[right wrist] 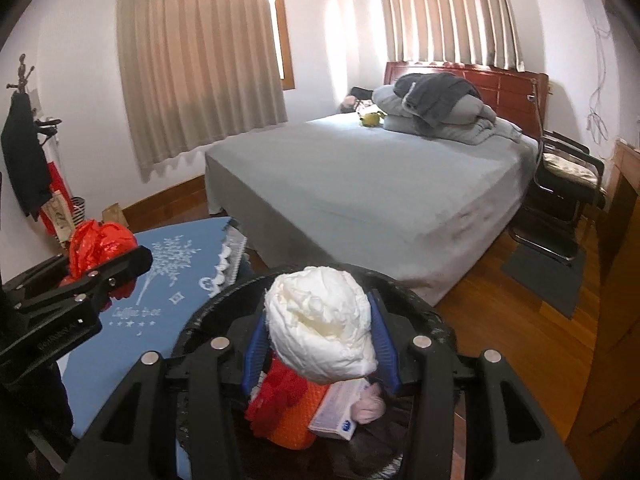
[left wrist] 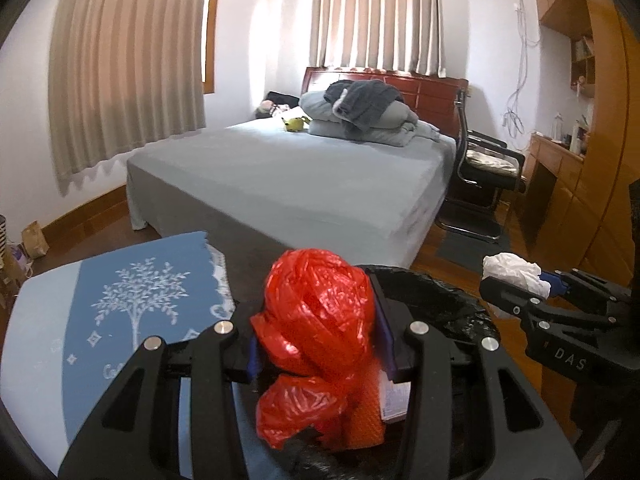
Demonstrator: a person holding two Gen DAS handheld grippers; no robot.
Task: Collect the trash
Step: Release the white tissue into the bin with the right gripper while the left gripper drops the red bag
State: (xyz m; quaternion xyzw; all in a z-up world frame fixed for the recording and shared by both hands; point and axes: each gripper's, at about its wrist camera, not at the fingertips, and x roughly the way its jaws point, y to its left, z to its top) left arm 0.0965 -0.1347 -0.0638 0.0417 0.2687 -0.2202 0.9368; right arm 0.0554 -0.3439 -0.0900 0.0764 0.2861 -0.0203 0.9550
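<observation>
My left gripper is shut on a crumpled red plastic bag, which bulges out between the blue pads. It hangs over the left part of a black-lined trash bin. My right gripper is shut on a white crumpled paper wad, directly above the bin's rim. Inside the bin lie an orange item, a small printed box and other scraps. Each view shows the other gripper: the right gripper with its white wad, and the left gripper with the red bag.
A blue cloth with a white tree print covers a surface left of the bin. Beyond stands a grey bed with folded bedding. A black chair and wooden cabinets are on the right. A coat stand and bags line the left wall.
</observation>
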